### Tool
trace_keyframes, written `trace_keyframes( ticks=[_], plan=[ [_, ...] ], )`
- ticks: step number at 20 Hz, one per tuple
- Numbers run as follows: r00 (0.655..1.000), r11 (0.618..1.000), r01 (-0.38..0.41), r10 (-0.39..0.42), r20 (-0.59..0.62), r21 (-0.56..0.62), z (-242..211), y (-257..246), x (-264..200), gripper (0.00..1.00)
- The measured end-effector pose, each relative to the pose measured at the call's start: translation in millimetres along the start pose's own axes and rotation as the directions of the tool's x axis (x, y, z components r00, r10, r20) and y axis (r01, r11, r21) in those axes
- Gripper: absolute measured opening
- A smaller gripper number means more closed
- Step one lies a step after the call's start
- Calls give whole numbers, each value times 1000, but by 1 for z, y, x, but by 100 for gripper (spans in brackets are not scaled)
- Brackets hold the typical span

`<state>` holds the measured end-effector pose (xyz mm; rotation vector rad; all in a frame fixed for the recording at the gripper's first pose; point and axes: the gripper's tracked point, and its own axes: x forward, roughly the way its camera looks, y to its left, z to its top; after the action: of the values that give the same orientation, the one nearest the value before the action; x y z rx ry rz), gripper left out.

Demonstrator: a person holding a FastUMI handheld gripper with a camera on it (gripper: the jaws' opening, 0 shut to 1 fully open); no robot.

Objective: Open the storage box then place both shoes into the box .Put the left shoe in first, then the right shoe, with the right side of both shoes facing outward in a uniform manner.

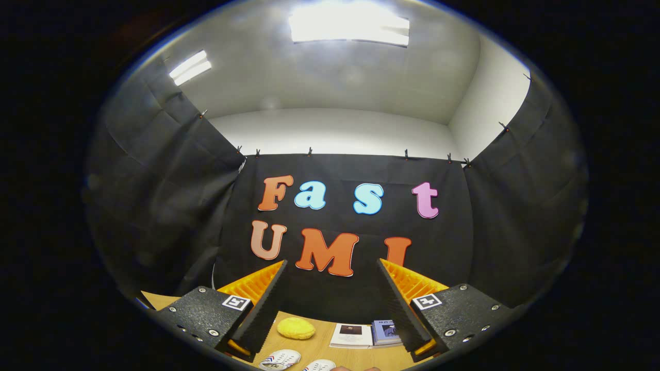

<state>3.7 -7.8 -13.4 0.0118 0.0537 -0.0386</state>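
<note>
Overhead, the booth's white ceiling [335, 77] with its bright light panels takes most of the gripper view, so the tool looks pitched well upward, seemingly carried high between moves, not aimed at anything.

Below that comes the wooden desk [319, 346], of which a narrow strip lies between the fingers, running to its far edge against the dark cloth wall [515, 206].

The gripper [330, 299] is spread wide, its two fingers far apart with nothing between them. That fits a tool made ready for a fresh grasp.

At the desk's far edge a flat booklet [351, 335] and a smaller bluish one [385, 332] lie touching side by side, with a yellow pad [296, 328] well apart on the left finger's side.

Nearest the desk's near edge, between the fingers and low, are the shoes: a white shoe [279, 359] with coloured stripes and, just beside it, the tip of a second shoe [319, 365]. Which is left and which is right I cannot tell. I judge the task is at its start, both shoes still out.
</note>
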Motion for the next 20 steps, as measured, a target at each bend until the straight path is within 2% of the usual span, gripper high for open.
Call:
trace_keyframes(
  ticks=[7, 11, 13, 14, 17, 20],
  plan=[
    [999, 998, -21, 22, -27, 51, -10, 8, 4, 98],
    [997, 991, -45, 53, -56, 126, -22, 16, 5, 98],
    [990, 979, -99, 114, -78, 175, -30, 31, 4, 98],
    [983, 974, -142, 159, -86, 176, -36, 43, 0, 98],
    [970, 967, -201, 220, -108, 159, -53, 62, -2, 99],
    [930, 938, -274, 315, -192, 212, -88, 96, -6, 99]
  ],
)
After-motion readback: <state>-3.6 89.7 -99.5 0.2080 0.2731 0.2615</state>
